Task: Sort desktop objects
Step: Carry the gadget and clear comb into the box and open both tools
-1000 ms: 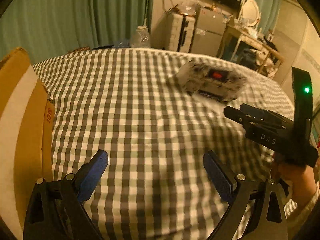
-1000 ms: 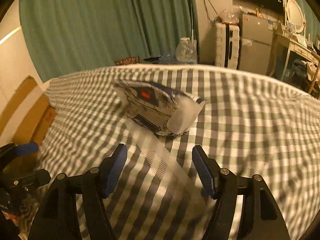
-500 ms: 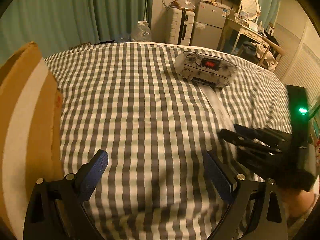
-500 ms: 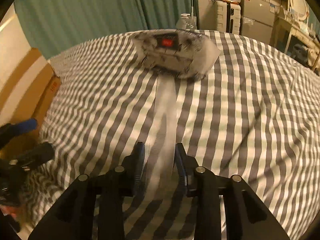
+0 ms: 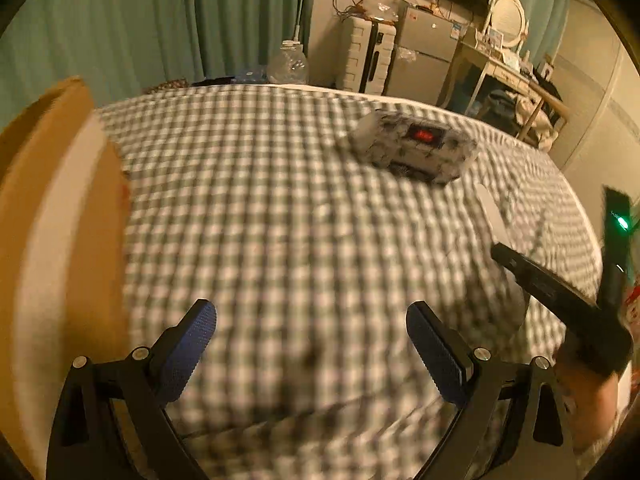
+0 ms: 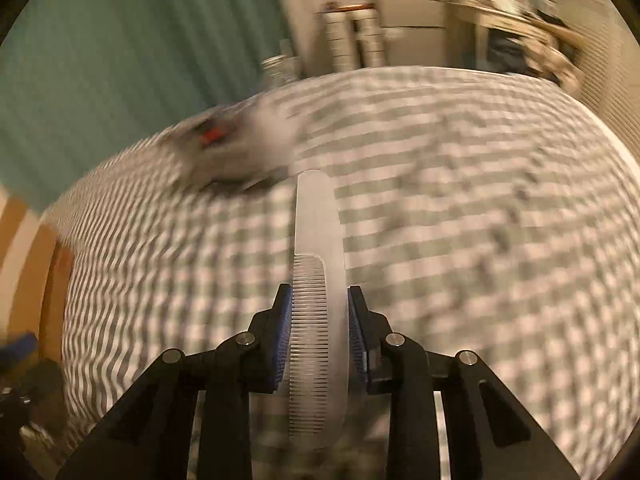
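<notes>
My right gripper point(image 6: 319, 332) is shut on a clear plastic comb point(image 6: 318, 264) and holds it above the checked cloth, handle pointing forward. In the left wrist view the comb's tip point(image 5: 491, 213) sticks out ahead of the right gripper point(image 5: 500, 250) at the right. A printed white packet with a red label point(image 5: 416, 148) lies on the cloth further back; it is blurred in the right wrist view point(image 6: 224, 148). My left gripper point(image 5: 312, 344) is open and empty above the cloth.
A cardboard box point(image 5: 52, 240) stands close at the left of the left gripper, also seen in the right wrist view point(image 6: 28, 264). The checked cloth point(image 5: 260, 208) covers the whole surface. Behind it are green curtains, a suitcase and a desk.
My right gripper has closed on the comb, lifted it off the cloth and swung right. The left gripper has stayed open and shifted only slightly.
</notes>
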Available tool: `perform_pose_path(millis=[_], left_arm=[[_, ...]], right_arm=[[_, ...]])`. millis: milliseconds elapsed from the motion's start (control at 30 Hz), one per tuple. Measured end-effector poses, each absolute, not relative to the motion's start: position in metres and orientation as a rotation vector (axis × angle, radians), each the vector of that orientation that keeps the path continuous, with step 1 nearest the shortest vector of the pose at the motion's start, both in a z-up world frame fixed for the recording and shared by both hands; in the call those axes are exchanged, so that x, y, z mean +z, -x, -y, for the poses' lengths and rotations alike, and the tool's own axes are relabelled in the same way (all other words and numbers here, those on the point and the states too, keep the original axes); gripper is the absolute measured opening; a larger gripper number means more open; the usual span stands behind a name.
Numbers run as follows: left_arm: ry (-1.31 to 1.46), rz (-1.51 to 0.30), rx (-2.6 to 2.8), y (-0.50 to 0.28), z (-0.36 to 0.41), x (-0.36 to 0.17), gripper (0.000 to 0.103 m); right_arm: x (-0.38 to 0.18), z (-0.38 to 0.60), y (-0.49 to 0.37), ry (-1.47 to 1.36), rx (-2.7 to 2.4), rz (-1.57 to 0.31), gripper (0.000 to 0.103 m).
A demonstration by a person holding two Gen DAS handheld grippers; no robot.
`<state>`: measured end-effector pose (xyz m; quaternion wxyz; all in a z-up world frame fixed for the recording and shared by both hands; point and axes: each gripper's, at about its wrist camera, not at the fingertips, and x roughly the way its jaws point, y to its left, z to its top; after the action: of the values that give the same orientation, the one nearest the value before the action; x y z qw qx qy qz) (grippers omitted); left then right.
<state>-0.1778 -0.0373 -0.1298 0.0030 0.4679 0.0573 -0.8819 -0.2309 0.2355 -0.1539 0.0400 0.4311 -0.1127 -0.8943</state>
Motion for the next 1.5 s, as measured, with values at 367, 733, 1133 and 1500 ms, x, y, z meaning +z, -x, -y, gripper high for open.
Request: perform_pose_path(millis=[367,733,1133,1500], left_arm=[[-1.335,-0.387,-2.875,0.283,-0.053,-0.124,0.1],[-1.466,-0.83,-2.635,0.348,-0.021,-0.163,0.014],[-1.667,-0.192,-2.776,0.187,0.012,-0.125,0.012],[-1.466,-0.23,-2.986,0.081,0.056,-0.036,0.012]], right_arm=[[-0.163,-0.306,0.244,-1.281,-2.806,0.65,0.027],[-0.17,-0.322,0.249,-1.217,-2.78,0.753,0.027],[-0.114,-0.272,0.163,-1.178,-2.779,0.603,0.027],[-0.035,-0.192,0.061,-1.009,-2.76,0.464,0.027]])
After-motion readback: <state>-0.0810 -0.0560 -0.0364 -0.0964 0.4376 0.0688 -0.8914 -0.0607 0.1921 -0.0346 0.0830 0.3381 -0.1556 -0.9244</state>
